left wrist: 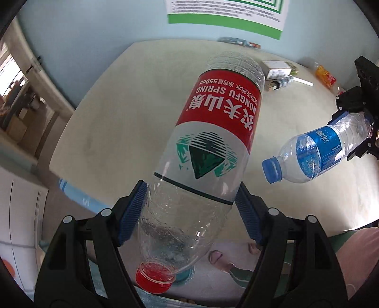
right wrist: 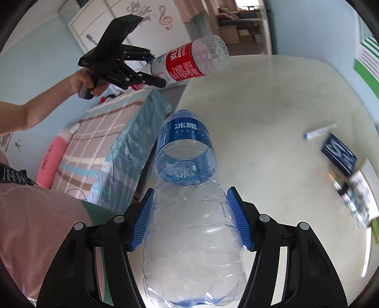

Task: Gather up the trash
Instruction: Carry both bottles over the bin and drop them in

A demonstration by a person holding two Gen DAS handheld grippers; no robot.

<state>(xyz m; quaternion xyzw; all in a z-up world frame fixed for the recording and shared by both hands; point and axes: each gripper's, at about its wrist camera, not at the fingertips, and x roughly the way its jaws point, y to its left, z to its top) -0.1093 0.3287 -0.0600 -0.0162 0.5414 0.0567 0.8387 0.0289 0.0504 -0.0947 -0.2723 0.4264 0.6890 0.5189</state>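
Gripping an empty red-label bottle (left wrist: pixel 208 147) just above its red cap (left wrist: pixel 155 276), the left claw (left wrist: pixel 190 210) presses its blue pads (left wrist: pixel 132 213) against the clear shoulder, the bottle's base pointing away over the pale desk (left wrist: pixel 118 118). Seen from the right wrist, that claw is held in a bare left hand (right wrist: pixel 84 83), forearm stretched out from the person's pink-clad body, with the bottle lifted clear of the desk and nearly level above its near-left corner. The right claw (right wrist: pixel 189 220) is clamped on the ribbed lower body of a blue-label bottle (right wrist: pixel 187 189), which points forward and down, its blue cap (left wrist: pixel 272 169) hanging over the desk in the left view. Both bottles are in the air, well apart, neither touching the desk. Farther back on the desk lie a white box (left wrist: pixel 277 68), a white pen (right wrist: pixel 318 132), a dark blue box (right wrist: pixel 338 154) and an orange-label bottle (left wrist: pixel 325 75), near the far edge. Beside the desk stands a bed (right wrist: pixel 99 147) with a checked cover and a pink pillow (right wrist: pixel 53 158). A green-bordered poster (left wrist: pixel 227 16) hangs on the blue wall beyond.
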